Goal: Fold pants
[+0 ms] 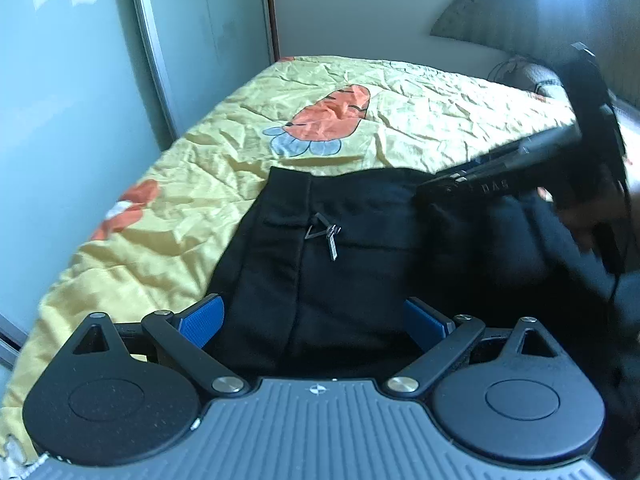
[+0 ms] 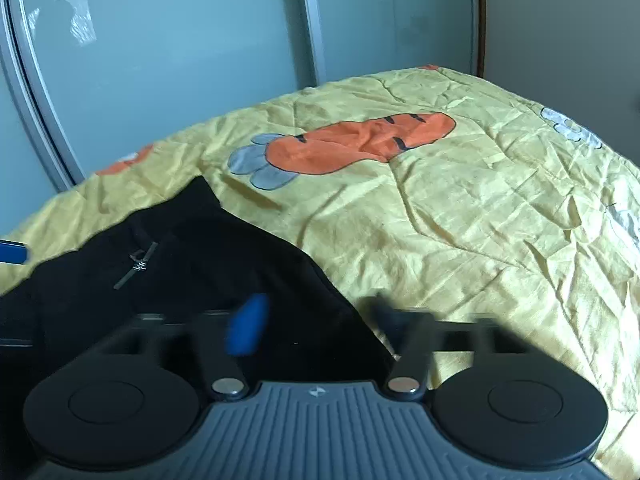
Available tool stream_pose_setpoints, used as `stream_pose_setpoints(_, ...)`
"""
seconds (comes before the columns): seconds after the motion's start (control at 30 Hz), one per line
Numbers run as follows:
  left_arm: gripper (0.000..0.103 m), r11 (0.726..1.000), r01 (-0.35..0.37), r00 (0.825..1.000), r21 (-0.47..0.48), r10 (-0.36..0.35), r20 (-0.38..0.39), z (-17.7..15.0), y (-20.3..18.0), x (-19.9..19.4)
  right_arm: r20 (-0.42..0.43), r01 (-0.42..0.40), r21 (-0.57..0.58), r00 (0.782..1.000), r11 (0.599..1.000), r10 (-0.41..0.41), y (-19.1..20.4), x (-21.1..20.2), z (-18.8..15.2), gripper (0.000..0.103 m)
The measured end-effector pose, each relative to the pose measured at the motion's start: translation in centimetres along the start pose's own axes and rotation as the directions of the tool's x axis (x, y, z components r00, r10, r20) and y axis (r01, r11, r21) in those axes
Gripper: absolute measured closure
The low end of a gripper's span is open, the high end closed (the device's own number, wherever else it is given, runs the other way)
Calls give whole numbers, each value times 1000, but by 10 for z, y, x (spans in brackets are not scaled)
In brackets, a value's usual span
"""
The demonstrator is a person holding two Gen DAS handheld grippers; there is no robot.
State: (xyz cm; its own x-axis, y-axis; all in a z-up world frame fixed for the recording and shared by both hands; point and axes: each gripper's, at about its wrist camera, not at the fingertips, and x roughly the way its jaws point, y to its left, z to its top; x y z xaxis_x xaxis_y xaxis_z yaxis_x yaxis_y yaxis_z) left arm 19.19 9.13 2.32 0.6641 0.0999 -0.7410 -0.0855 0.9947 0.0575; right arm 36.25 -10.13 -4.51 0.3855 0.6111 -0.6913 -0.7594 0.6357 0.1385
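Observation:
Black pants (image 1: 360, 272) lie on the bed, with a zip pull (image 1: 331, 240) showing on top. My left gripper (image 1: 314, 320) is open and low over them, its blue pads (image 1: 202, 320) wide apart with cloth between them. My right gripper (image 1: 428, 190) comes in from the right, held by a hand, with its tip at the pants' far edge. In the right wrist view the right gripper (image 2: 316, 316) is blurred. Its fingers (image 2: 248, 324) stand partly apart over the pants' (image 2: 200, 264) right edge. The cloth lies flat between them, and no pinch shows.
A creased yellow bedspread (image 2: 460, 220) with an orange carrot print (image 2: 360, 140) covers the bed. Pale sliding wardrobe doors (image 2: 180, 60) stand close behind the bed's far side. A padded headboard (image 1: 480, 16) rises at the upper right of the left wrist view.

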Motion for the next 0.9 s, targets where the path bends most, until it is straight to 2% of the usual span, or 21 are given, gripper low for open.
stream_pose_setpoints(0.03,5,1000,12,1000,-14,-12,-8,5,1,4,2,15,0,1000,1000,-15,3,-1,0,83)
stream_pose_setpoints(0.1,5,997,35,999,-65,-36,-23,19,5,13,7,51,-72,999,996,-51,17,-6,-3,91)
stream_pose_setpoints(0.17,6,988,62,997,-143,-69,-44,33,13,22,29,130,-174,992,976,-127,40,-13,-10,93)
stream_pose_setpoints(0.23,6,959,125,988,-253,-144,-55,45,26,32,68,184,-274,983,944,-172,65,-20,-20,94)
stream_pose_setpoints(0.3,6,908,185,973,-375,-223,-59,54,37,42,108,256,-403,967,879,-231,95,-27,-34,94)
stream_pose_setpoints(0.37,6,841,247,950,-482,-307,-49,60,45,54,149,315,-512,949,799,-279,122,-30,-49,94)
stream_pose_setpoints(0.47,9,796,281,926,-536,-372,-67,69,43,71,195,370,-619,927,693,-321,149,-30,-71,94)
stream_pose_setpoints(0.5,12,790,293,918,-539,-390,-72,71,40,75,205,380,-631,922,676,-327,153,-29,-76,94)
stream_pose_setpoints(0.53,15,784,305,908,-541,-411,-84,73,36,81,214,388,-632,920,671,-330,155,-29,-79,94)
stream_pose_setpoints(0.57,25,774,314,897,-550,-431,-95,75,34,86,220,392,-626,918,674,-330,156,-30,-80,94)
stream_pose_setpoints(0.6,39,763,316,888,-564,-447,-108,75,32,90,232,400,-616,915,679,-330,156,-32,-81,94)
stream_pose_setpoints(0.63,46,746,314,877,-587,-465,-122,74,30,95,236,403,-606,915,686,-328,156,-34,-81,94)
stream_pose_setpoints(0.7,73,723,296,870,-624,-473,-136,70,30,102,246,408,-585,913,701,-326,155,-36,-80,94)
stream_pose_setpoints(0.73,80,716,285,873,-637,-469,-137,68,30,103,252,410,-573,912,710,-324,154,-38,-79,94)
stream_pose_setpoints(0.77,93,709,283,874,-645,-468,-131,65,30,103,257,411,-562,912,718,-321,152,-38,-78,94)
stream_pose_setpoints(0.8,93,705,291,877,-647,-467,-115,63,30,101,258,412,-551,911,726,-321,151,-39,-77,94)
stream_pose_setpoints(0.87,96,716,298,893,-631,-443,-81,58,28,92,260,420,-536,908,732,-330,149,-38,-76,94)
stream_pose_setpoints(0.9,96,723,301,898,-622,-435,-72,56,27,87,253,417,-532,909,737,-331,149,-36,-74,90)
